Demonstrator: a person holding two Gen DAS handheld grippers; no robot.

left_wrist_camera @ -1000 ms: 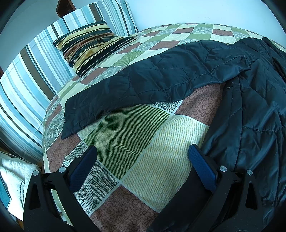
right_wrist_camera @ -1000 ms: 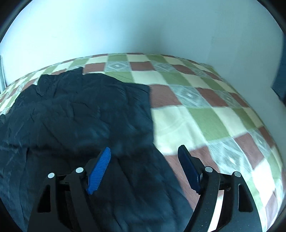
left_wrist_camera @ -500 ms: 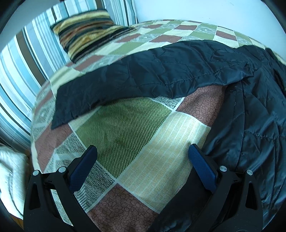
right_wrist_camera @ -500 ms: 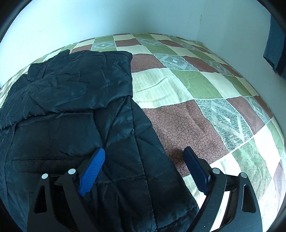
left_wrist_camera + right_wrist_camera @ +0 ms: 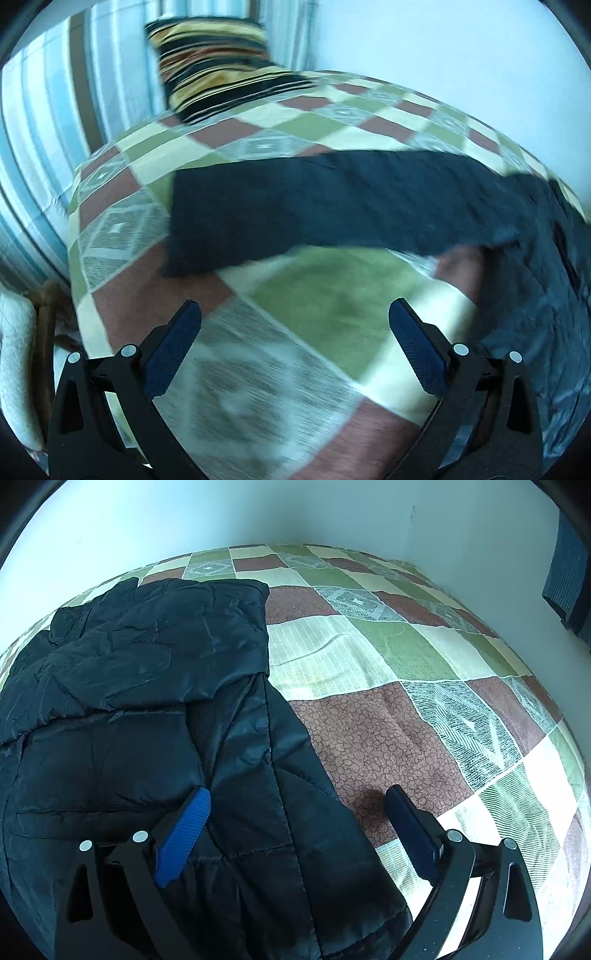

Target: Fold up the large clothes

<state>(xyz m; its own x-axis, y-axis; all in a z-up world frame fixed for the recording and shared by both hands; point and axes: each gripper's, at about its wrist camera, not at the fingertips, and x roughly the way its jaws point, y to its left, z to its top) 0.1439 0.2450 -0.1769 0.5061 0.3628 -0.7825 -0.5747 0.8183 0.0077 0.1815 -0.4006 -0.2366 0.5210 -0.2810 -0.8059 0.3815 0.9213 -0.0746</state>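
Observation:
A black quilted jacket lies on a checked bedspread. In the left wrist view its sleeve (image 5: 332, 206) stretches out to the left across the bed, and the body (image 5: 546, 295) lies at the right. My left gripper (image 5: 295, 332) is open and empty above the bedspread, short of the sleeve. In the right wrist view the jacket body (image 5: 155, 720) fills the left half, with its other sleeve (image 5: 166, 642) folded over it. My right gripper (image 5: 297, 808) is open and empty, straddling the jacket's right edge.
The checked bedspread (image 5: 424, 709) covers the bed. A striped pillow (image 5: 218, 74) leans on a striped headboard (image 5: 48, 118) at the far left. White walls (image 5: 332, 513) border the bed. A white cloth (image 5: 14, 369) lies beside the bed at the left.
The left gripper has swung left and pulled back; the view is blurred and the sleeve sits farther off. The right gripper has moved over the jacket's right edge. Both stay open.

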